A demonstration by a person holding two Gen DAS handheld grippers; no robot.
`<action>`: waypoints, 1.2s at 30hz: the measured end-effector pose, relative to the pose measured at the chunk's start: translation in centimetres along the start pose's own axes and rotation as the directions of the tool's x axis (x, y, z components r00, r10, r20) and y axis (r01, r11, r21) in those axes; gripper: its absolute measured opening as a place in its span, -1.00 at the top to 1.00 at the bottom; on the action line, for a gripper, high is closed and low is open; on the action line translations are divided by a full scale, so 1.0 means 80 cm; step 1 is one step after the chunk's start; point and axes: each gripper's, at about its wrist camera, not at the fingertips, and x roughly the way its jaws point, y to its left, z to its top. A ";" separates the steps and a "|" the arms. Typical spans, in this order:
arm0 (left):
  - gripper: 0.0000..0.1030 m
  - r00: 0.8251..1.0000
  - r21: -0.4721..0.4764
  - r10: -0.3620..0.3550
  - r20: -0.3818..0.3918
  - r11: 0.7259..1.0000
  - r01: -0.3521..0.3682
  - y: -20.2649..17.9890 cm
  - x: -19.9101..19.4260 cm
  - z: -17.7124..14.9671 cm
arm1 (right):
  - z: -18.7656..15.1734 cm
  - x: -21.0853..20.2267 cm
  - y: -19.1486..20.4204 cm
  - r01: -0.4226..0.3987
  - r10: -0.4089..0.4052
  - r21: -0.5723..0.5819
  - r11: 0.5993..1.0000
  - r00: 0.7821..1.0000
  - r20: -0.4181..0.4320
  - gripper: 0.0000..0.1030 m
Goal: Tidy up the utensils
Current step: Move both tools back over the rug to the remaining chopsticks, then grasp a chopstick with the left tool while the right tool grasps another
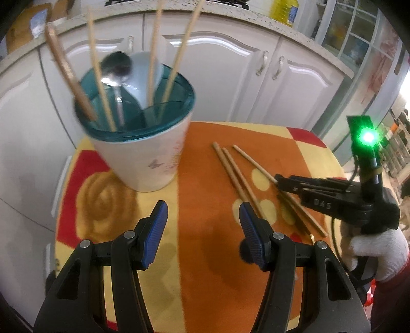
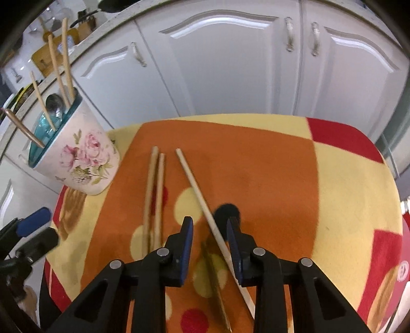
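Observation:
A white flowered cup (image 1: 143, 161) with a teal inside stands at the table's far left and holds several chopsticks and a metal spoon (image 1: 116, 69); it also shows in the right wrist view (image 2: 79, 158). Two brown chopsticks (image 2: 155, 192) and a pale chopstick (image 2: 197, 194) lie on the cloth. My left gripper (image 1: 202, 217) is open and empty, in front of the cup. My right gripper (image 2: 208, 228) is open, low over the cloth, its jaws on either side of the pale chopstick. It shows from the side in the left wrist view (image 1: 282, 181).
The small table (image 2: 346, 179) has an orange, yellow and red cloth. White cabinet doors (image 2: 230, 64) stand right behind it. A gold-coloured utensil (image 2: 217, 289) lies under my right gripper. A yellow bottle (image 1: 284, 11) stands on the counter.

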 end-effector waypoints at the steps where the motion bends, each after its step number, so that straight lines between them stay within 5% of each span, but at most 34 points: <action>1: -0.12 1.000 0.001 -0.019 -0.007 1.000 0.019 -0.003 0.005 0.002 | 0.006 0.006 0.006 0.003 -0.003 -0.006 1.000 1.000 -0.002 0.48; 6: -0.07 0.998 0.000 -0.055 -0.030 0.998 0.055 -0.015 0.029 0.015 | 0.012 0.014 -0.003 -0.018 0.018 0.002 1.000 1.000 -0.016 0.48; 11: 0.29 0.992 0.003 -0.075 -0.098 0.997 0.075 -0.031 0.070 0.023 | 0.010 0.023 -0.001 -0.023 0.022 -0.034 0.999 0.998 -0.057 0.48; 17: 0.58 0.982 0.002 -0.074 -0.175 0.997 0.075 -0.043 0.117 0.021 | 0.010 0.024 -0.007 -0.031 0.029 -0.044 0.999 0.998 -0.053 0.86; 20: 0.86 0.977 -0.024 -0.124 -0.176 0.992 0.122 -0.044 0.122 0.022 | 0.008 0.017 -0.012 -0.015 0.013 -0.047 0.999 0.999 -0.045 0.90; 26: 0.99 0.973 0.020 -0.123 -0.193 0.991 0.129 -0.040 0.102 0.012 | -0.011 -0.004 -0.023 -0.018 0.013 -0.075 0.997 0.998 -0.066 0.91; 32: 0.99 0.962 0.055 -0.135 -0.238 0.987 0.153 -0.019 0.074 -0.018 | -0.027 -0.010 -0.034 -0.007 -0.004 -0.097 0.995 0.994 -0.110 0.90; 36: 0.99 0.972 0.039 -0.112 -0.205 0.992 0.122 -0.011 0.066 -0.017 | -0.011 -0.006 -0.038 -0.001 -0.003 -0.049 0.999 0.997 -0.077 0.50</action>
